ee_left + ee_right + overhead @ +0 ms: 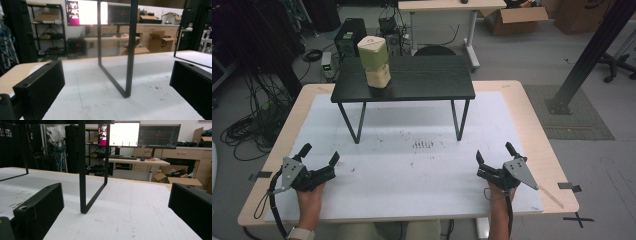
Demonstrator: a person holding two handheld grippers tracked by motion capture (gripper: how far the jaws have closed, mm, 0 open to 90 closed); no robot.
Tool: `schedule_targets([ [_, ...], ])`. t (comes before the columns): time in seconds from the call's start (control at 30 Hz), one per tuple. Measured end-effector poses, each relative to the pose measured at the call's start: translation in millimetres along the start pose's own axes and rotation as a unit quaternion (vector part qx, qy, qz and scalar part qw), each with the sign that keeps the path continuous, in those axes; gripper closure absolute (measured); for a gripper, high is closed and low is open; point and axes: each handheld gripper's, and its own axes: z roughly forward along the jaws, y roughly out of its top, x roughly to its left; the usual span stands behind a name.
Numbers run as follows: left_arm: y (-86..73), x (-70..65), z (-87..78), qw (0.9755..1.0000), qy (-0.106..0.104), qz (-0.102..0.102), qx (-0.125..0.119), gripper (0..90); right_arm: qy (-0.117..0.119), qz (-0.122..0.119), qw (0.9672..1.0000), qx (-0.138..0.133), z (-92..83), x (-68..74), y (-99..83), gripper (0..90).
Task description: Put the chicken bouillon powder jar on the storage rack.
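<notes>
A small black bench (412, 80) stands on the white mat (412, 165) at the far half of the table. On its left part sit two stacked blocks: a pale green one (373, 51) on a cream one (378, 76). My left gripper (319, 154) rests near the front left edge, open and empty. My right gripper (494, 152) rests near the front right, open and empty too. The left gripper view looks at the bench's left leg frame (127, 75); the right gripper view looks at its right leg frame (86, 195).
The wooden table (532, 120) has bare mat between the grippers and the bench. Dark specks (422, 145) mark the mat's middle. Beyond the table are a desk (447, 7), cardboard boxes (512, 20), computers and cables on the floor.
</notes>
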Motion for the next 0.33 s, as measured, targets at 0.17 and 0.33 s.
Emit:
schedule_targets([
  [0.17,-0.4,1.0,-1.0,0.9998,0.014,-0.010,-0.006,0.2,0.000,-0.002,1.0000,0.000,0.0,0.1,0.0,0.0],
  [0.33,0.0,0.1,0.9,0.9999,0.014,-0.004,0.005,0.2,0.001,-0.002,1.0000,0.000,-0.1,0.3,0.0,0.0],
])
